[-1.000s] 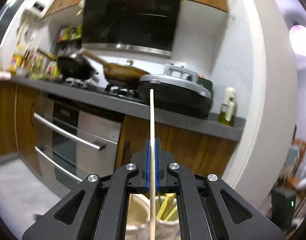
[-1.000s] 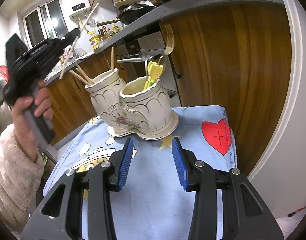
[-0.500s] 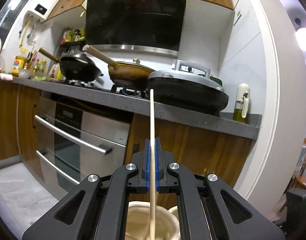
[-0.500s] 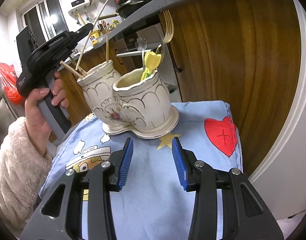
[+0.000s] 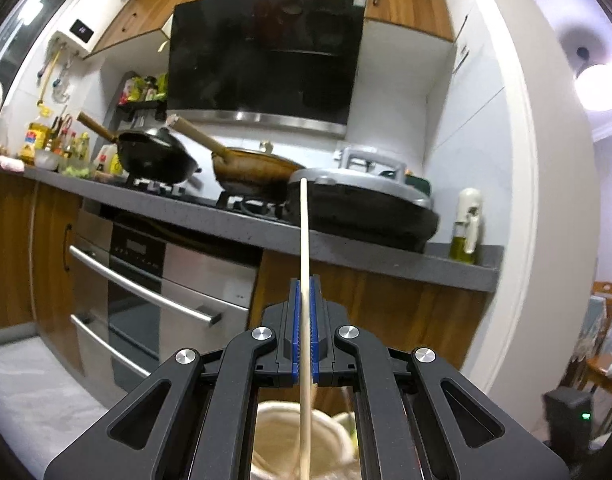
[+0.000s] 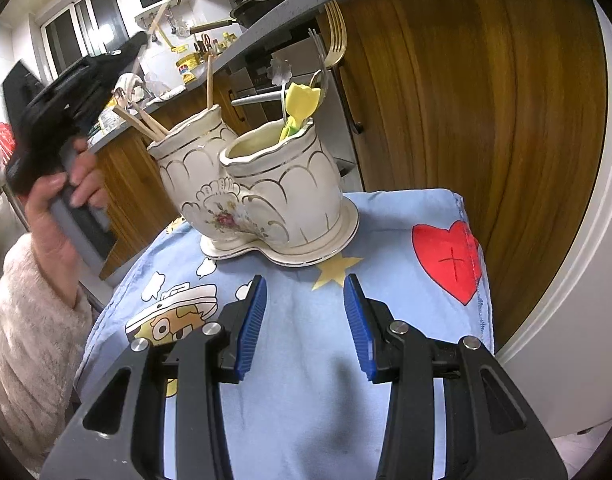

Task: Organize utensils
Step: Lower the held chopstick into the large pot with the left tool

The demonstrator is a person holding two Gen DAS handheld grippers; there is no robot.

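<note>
My left gripper is shut on a pale wooden chopstick that stands upright, its lower end over the mouth of the cream holder below. In the right wrist view the left gripper hovers above and left of the double ceramic utensil holder. Its left cup holds wooden chopsticks. Its right cup holds forks, a spoon and yellow utensils. My right gripper is open and empty, low over the cloth in front of the holder.
The holder stands on a small table covered by a blue cartoon cloth with a red heart. A wooden cabinet and grey counter edge stand close behind. The counter carries woks, an electric pan and an oil bottle.
My left gripper with the chopstick has moved over the holder's left cup; the cup mouth now sits under the chopstick. The right gripper has come slightly closer to the holder.
</note>
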